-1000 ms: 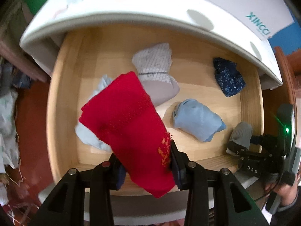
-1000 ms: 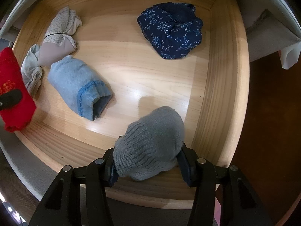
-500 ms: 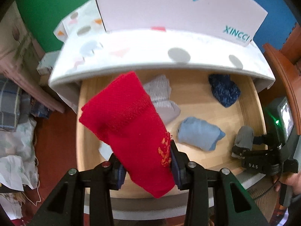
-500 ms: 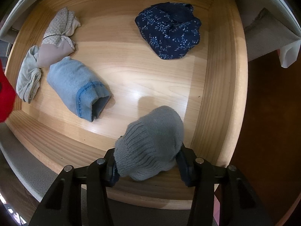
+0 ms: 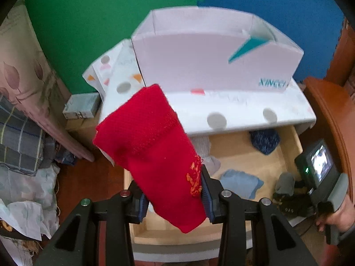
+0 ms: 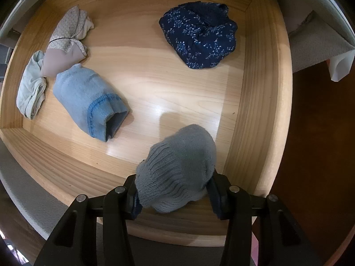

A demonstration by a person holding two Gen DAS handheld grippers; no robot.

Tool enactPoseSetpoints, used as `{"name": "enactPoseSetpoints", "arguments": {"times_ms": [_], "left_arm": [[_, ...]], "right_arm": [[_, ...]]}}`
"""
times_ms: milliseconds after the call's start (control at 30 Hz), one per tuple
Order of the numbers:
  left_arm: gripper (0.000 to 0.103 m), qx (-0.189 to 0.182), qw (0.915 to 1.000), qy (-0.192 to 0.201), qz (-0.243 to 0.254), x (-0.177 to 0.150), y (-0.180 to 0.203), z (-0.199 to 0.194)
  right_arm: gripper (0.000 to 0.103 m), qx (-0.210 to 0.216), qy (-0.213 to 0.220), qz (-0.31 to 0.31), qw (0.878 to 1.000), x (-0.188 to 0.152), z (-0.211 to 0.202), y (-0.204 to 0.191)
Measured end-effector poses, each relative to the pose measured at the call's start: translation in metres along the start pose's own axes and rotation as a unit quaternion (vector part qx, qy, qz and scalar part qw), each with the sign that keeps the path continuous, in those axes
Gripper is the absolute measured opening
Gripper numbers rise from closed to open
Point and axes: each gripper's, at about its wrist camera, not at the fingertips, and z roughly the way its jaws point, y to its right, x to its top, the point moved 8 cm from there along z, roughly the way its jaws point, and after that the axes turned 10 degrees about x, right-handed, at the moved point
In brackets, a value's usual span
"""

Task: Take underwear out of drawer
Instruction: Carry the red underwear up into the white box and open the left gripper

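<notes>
Gripping a red knit roll [image 5: 153, 153] above the drawer [image 5: 296, 141], the left claw [image 5: 173, 196] holds it clear of the rim. The right claw [image 6: 174, 196] clamps a grey knit roll [image 6: 177, 168] low at the drawer's front corner, likely ready for lifting; a navy floral bundle [image 6: 199, 34] and light blue roll [image 6: 88, 97] lie inside.

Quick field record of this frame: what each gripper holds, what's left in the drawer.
left gripper: shut on red garment, held above the drawer
right gripper: shut on grey knit roll, low inside the drawer's front right corner
left in drawer: light blue roll, navy floral bundle, beige patterned piece, pale green piece
on cabinet top: white box
</notes>
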Motion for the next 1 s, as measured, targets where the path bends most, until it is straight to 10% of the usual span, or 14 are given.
{"name": "enactPoseSetpoints", "arguments": {"times_ms": [667,1000], "left_arm": [[0.040,0.026,0.9846,0.165,-0.053,0.143,-0.049,-0.095],[0.040,0.009,0.9822,0.177,-0.063,0.202,-0.038,-0.070]], "right_arm": [[0.044,0.001,0.000,-0.002,1.000,0.000,0.000,-0.001],[0.044,0.002,0.003,0.004,1.000,0.000,0.000,-0.001]]}}
